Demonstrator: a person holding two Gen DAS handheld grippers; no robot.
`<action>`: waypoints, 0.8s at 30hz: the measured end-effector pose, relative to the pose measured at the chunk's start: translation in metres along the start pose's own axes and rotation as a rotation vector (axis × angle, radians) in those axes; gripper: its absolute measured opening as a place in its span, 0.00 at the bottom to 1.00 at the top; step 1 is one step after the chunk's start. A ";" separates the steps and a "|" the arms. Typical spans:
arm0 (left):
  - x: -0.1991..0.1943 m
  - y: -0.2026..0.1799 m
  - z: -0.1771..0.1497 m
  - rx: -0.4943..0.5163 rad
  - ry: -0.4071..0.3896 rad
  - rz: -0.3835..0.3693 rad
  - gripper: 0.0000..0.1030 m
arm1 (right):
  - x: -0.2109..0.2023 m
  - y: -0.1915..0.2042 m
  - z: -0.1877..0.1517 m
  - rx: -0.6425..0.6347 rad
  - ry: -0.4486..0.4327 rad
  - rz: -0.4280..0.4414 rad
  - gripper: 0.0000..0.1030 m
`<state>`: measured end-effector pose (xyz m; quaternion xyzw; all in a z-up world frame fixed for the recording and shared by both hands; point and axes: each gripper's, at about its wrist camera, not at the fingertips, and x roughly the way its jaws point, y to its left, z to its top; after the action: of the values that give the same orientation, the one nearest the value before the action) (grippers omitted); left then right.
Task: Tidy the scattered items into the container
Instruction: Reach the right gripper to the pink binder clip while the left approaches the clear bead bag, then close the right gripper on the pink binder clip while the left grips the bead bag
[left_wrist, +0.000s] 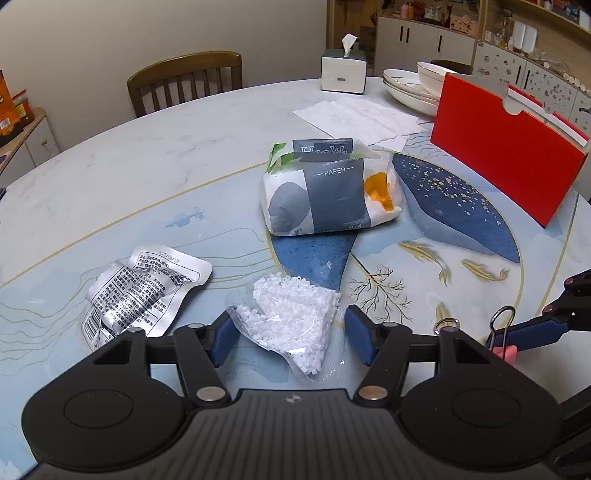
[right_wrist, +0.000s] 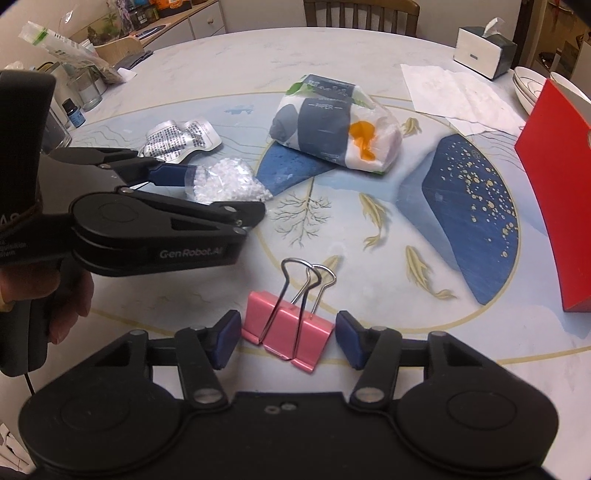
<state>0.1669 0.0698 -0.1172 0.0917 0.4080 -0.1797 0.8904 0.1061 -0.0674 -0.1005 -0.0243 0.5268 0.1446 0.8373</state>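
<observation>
My left gripper (left_wrist: 291, 334) is open, its blue pads on either side of a clear bag of white beads (left_wrist: 291, 317) lying on the table. The bag also shows in the right wrist view (right_wrist: 225, 182) between the left gripper's fingers (right_wrist: 168, 173). My right gripper (right_wrist: 282, 338) is open around a pink binder clip (right_wrist: 286, 328) on the table, pads close to its sides. The clip's wire handles show in the left wrist view (left_wrist: 500, 325). A red open-top box (left_wrist: 506, 147) stands at the right, also in the right wrist view (right_wrist: 554, 206). A silver foil packet (left_wrist: 140, 291) lies left of the beads.
A soft tissue pack (left_wrist: 325, 192) lies mid-table. Paper napkins (left_wrist: 362, 118), a tissue box (left_wrist: 343, 74) and stacked white dishes (left_wrist: 413, 88) sit at the far side. Jars and bags (right_wrist: 81, 77) stand at the table's far left. A wooden chair (left_wrist: 184, 81) is behind.
</observation>
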 end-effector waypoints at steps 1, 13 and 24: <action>0.000 -0.001 0.000 0.000 0.001 0.001 0.53 | -0.001 -0.001 -0.001 0.000 -0.001 -0.002 0.54; -0.005 -0.005 0.003 -0.030 0.015 0.005 0.32 | -0.010 -0.028 -0.005 0.033 -0.005 -0.004 0.51; -0.018 -0.027 0.000 -0.079 0.036 -0.016 0.31 | -0.029 -0.063 -0.009 0.071 -0.041 0.009 0.51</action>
<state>0.1453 0.0491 -0.1036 0.0565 0.4316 -0.1687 0.8843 0.1037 -0.1355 -0.0853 0.0107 0.5145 0.1300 0.8475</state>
